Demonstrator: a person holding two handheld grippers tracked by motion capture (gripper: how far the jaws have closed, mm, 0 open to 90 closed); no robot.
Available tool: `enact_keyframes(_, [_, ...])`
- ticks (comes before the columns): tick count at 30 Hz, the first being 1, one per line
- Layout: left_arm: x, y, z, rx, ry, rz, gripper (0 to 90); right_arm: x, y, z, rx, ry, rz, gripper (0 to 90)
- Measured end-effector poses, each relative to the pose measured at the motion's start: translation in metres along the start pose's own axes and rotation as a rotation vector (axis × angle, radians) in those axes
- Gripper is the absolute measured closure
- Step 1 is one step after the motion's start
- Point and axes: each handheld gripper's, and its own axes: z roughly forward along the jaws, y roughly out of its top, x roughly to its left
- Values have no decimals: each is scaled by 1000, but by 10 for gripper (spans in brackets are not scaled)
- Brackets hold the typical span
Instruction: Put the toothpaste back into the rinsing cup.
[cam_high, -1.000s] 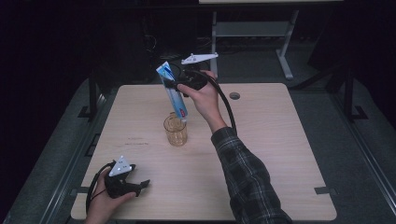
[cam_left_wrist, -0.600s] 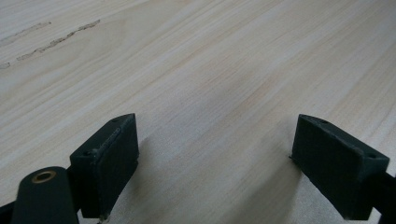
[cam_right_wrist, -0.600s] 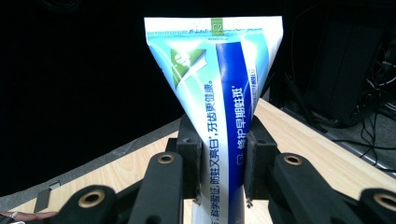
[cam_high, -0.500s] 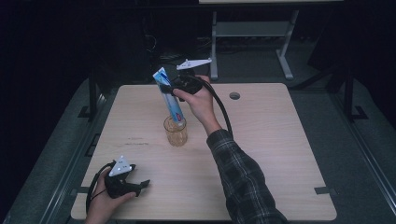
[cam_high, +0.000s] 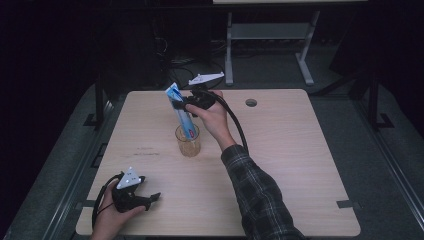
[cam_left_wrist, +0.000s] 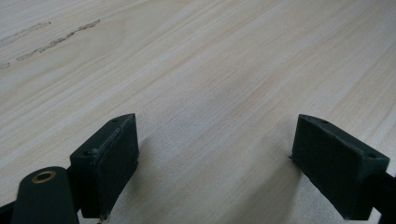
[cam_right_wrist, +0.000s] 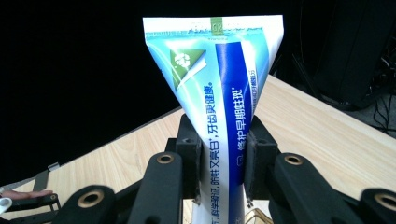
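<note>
Right tongs (cam_high: 186, 106) are clamped on a tube (cam_high: 180, 112), whose lower end is dipped into the cup (cam_high: 188, 141). Insertion appears to be the step in hand; lowering, then release, is called for next. Left tongs (cam_high: 145, 200) are rested agape on the surface (cam_high: 290, 165), well short of the cup.

High view looks down on table (cam_high: 280, 165); gripper views ride close (sharing its tabletop)

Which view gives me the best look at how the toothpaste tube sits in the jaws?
The right gripper view: the toothpaste tube stands close up, pinched between the right gripper's jaws, crimped end up. The high view shows it small, slanting into the glass cup. The left gripper view shows bare table between open jaws.
</note>
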Motion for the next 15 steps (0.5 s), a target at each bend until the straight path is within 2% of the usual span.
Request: enact_keyframes(15, [0, 0, 0, 2, -2, 0, 140, -3, -27, 9, 42, 8, 20, 714])
